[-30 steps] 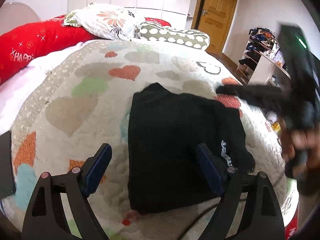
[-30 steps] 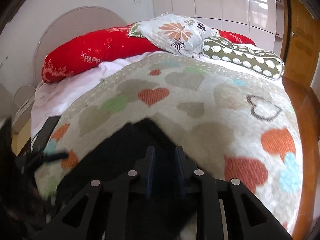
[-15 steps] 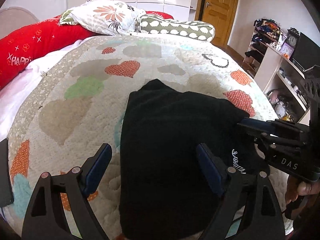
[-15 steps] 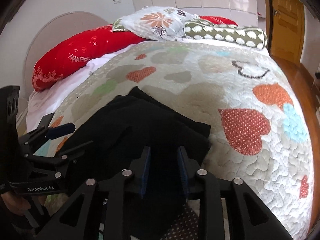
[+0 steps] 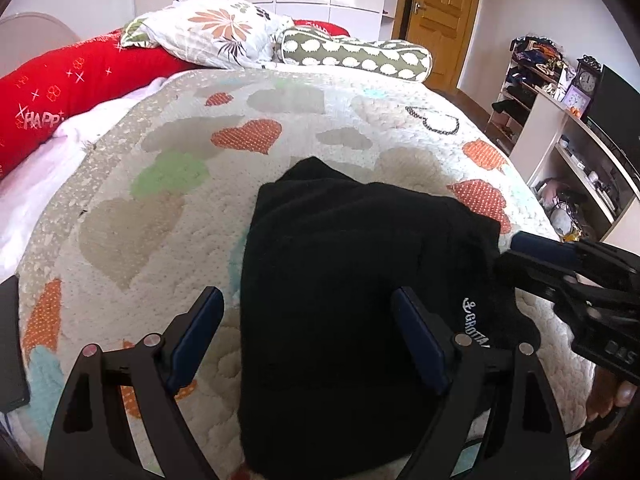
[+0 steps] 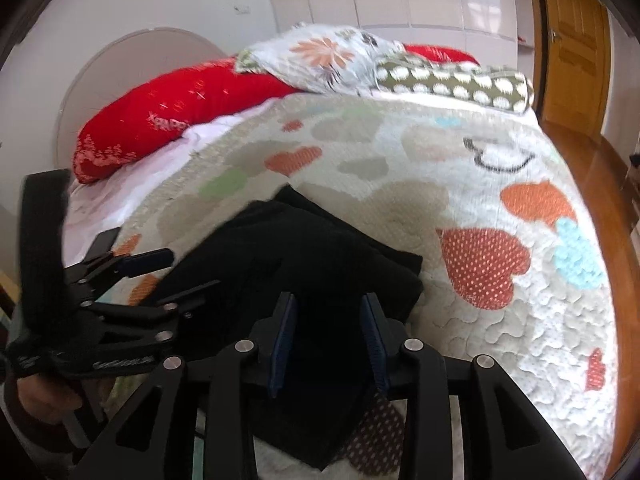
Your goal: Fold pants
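Black pants (image 5: 352, 300) lie folded into a thick, roughly rectangular bundle on the bed's quilt (image 5: 160, 216), which is pale with orange, green and grey hearts. A small white logo sits on the fabric near the right edge of the bundle. The left tool (image 5: 306, 324) hangs just above the near part of the pants with its two blue-padded fingers spread wide; one finger is over the quilt at about 9 o'clock of the bundle, the other over the black cloth, and nothing is between them. The right tool (image 6: 328, 338) is at about 3 o'clock of the bundle, its fingers partly apart, over the dark fabric; I see the cloth between them, but the pads do not press on it. At 12 o'clock, at the head of the bed, rest a red pillow (image 5: 60, 92), a flowered pillow (image 5: 216, 28) and a green dotted bolster (image 5: 356, 56). A wooden door (image 5: 444, 12) stands at about 1 o'clock.
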Action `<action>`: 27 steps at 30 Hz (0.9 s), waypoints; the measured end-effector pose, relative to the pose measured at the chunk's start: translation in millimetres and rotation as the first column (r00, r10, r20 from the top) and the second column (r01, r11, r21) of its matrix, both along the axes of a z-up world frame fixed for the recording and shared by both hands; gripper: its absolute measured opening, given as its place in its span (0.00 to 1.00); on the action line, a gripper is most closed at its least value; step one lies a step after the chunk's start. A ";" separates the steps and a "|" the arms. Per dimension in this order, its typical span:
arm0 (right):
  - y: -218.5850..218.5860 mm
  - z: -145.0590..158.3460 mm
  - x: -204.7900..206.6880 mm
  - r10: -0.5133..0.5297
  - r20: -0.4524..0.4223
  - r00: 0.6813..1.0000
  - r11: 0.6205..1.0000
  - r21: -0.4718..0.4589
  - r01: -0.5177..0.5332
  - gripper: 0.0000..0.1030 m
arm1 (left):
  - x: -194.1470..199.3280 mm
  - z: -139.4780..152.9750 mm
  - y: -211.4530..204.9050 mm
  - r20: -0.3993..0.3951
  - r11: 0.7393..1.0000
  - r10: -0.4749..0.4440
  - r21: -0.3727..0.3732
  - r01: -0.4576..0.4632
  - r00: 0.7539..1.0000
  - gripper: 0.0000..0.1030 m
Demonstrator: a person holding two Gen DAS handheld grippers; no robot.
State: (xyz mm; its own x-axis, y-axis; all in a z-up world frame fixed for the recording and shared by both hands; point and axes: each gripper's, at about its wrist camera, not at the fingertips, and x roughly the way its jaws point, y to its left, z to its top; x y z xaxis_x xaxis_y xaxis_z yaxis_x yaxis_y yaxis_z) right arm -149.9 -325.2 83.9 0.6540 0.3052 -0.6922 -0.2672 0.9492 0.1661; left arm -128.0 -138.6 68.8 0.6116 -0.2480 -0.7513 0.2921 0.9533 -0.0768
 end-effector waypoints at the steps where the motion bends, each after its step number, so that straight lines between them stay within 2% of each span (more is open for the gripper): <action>1: 1.0 3.9 -4.5 0.005 0.006 1.000 1.000 0.002 -0.005 0.36 | -1.3 1.7 0.8 0.003 1.000 0.001 -0.004 -0.001 1.000 0.84; 6: 10.8 6.4 -17.7 0.039 0.003 0.999 0.999 -0.013 -0.039 0.36 | -7.1 6.9 2.6 0.010 1.000 0.005 -0.016 -0.005 1.000 0.84; 17: 10.4 -20.0 -24.9 0.035 -0.063 0.997 0.999 -0.021 -0.036 0.36 | -12.6 -7.2 -5.8 -0.027 1.000 0.000 -0.013 0.000 1.000 0.84; 27: -0.6 -42.0 -32.4 0.017 -0.090 0.996 1.000 0.017 -0.016 0.51 | -17.9 -12.5 -13.8 -0.014 1.000 -0.006 0.019 0.006 1.000 0.86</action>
